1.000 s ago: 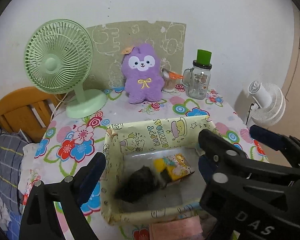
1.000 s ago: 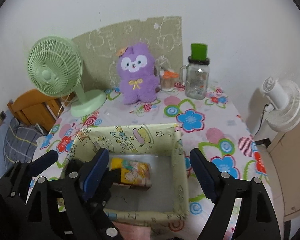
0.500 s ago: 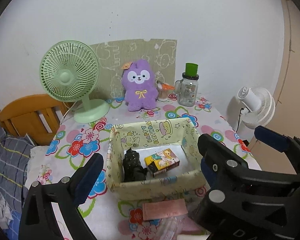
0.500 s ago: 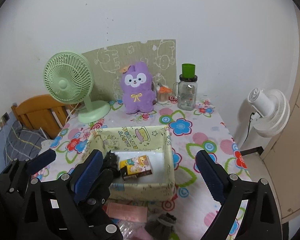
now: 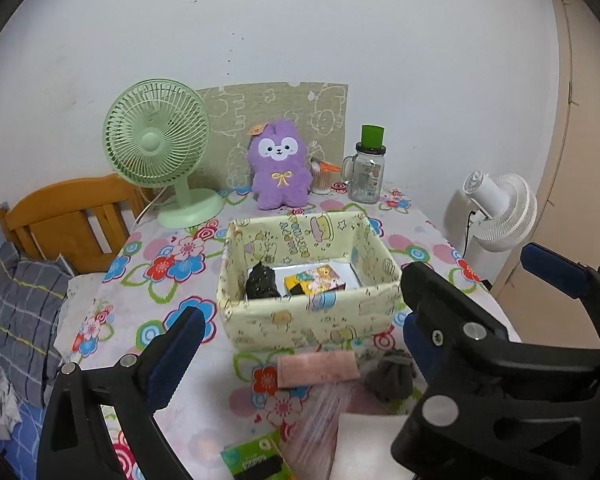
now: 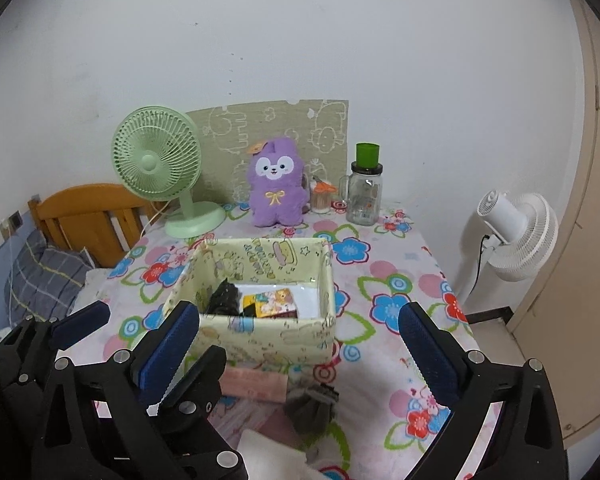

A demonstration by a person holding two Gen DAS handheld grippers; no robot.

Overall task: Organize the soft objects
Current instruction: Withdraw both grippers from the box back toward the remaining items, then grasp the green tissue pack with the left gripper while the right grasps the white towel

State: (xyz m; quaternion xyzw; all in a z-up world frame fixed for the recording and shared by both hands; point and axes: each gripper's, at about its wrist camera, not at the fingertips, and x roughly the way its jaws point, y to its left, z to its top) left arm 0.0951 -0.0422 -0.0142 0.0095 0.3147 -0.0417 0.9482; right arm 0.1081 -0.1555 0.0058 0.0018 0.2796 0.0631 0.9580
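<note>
Left tool (image 5: 296, 344): spread wide, nothing between the pads.
Right tool (image 6: 300, 340): jaws opening, nothing pinched.
Fabric box (image 5: 308, 320): centre of the flowered worktop (image 5: 172, 268), holding a dark soft item (image 5: 262, 282) at 9 o'clock and a printed packet (image 5: 316, 282) beside it.
Pink cloth (image 5: 318, 368): flat on the worktop, at 6 o'clock of the box (just outside its near wall).
Grey soft bundle (image 5: 392, 374): at 3 o'clock of the pink cloth.
Purple plush (image 5: 280, 168): upright at 12 o'clock of the box, green fan (image 5: 158, 152) at 10 o'clock.
</note>
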